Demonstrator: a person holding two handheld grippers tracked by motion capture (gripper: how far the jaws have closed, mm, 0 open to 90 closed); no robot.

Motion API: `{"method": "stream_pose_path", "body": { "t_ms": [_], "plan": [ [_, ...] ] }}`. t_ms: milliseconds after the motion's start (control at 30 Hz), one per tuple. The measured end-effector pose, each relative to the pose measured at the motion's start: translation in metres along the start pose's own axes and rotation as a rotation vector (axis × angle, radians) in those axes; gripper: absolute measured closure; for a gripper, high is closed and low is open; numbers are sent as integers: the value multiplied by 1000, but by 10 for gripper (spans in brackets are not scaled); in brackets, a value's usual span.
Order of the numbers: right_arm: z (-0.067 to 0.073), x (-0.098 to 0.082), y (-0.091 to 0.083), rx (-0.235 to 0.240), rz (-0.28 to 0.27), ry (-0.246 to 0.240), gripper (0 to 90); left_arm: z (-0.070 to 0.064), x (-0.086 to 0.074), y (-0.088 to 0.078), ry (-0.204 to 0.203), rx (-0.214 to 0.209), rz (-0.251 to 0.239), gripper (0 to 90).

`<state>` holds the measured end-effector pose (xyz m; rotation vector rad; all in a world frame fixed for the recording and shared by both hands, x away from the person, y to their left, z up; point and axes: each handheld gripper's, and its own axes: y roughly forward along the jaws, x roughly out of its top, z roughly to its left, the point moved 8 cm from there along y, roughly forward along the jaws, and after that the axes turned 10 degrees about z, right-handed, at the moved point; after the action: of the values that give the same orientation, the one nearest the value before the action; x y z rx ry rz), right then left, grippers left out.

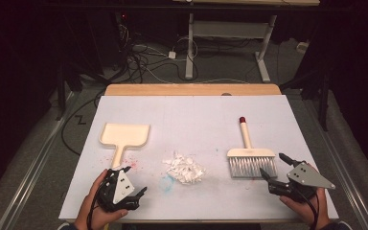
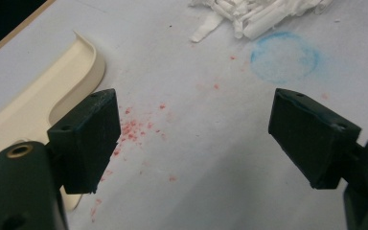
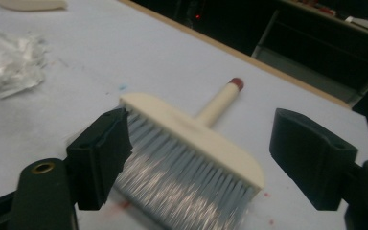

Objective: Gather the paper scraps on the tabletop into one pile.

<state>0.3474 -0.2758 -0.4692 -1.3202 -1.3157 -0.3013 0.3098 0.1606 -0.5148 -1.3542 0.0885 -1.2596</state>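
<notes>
A cream dustpan (image 1: 124, 135) lies at the left of the white sheet, its handle pointing at my left gripper (image 1: 135, 179). That gripper stands open with nothing between its jaws (image 2: 191, 134); the dustpan's handle (image 2: 28, 110) lies just beside its left jaw. A pile of white paper scraps (image 1: 184, 168) sits mid-table. To the right lies a cream brush (image 1: 250, 158) with grey bristles and a red-tipped handle. My right gripper (image 1: 272, 165) is open at the bristles' right end. In the right gripper view the brush (image 3: 196, 139) lies just ahead of the open jaws (image 3: 201, 143), untouched by the pads.
Red specks (image 2: 134, 129) and a blue chalk ring (image 2: 284, 57) mark the sheet near the scraps (image 2: 258, 14). The wooden table edge (image 1: 191, 89) shows at the back. Beyond it are floor cables and a desk frame (image 1: 189, 48). The sheet's front edge runs close under both hands.
</notes>
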Motion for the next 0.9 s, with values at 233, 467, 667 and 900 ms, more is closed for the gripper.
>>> {"method": "stream_pose_path", "body": {
  "t_ms": [233, 467, 667, 900],
  "plan": [
    [11, -5, -2, 10, 15, -34, 204, 0, 0, -3, 3, 20, -9, 171],
    [19, -1, -4, 6, 7, -62, 198, 0, 0, -8, 2, 26, -30, 169],
    [18, 0, -5, -6, 4, -52, 197, 0, 2, -6, 4, 19, -31, 169],
    [19, 0, -9, -16, 1, -58, 197, -4, 4, -4, 19, 13, -26, 169]
  ]
}}
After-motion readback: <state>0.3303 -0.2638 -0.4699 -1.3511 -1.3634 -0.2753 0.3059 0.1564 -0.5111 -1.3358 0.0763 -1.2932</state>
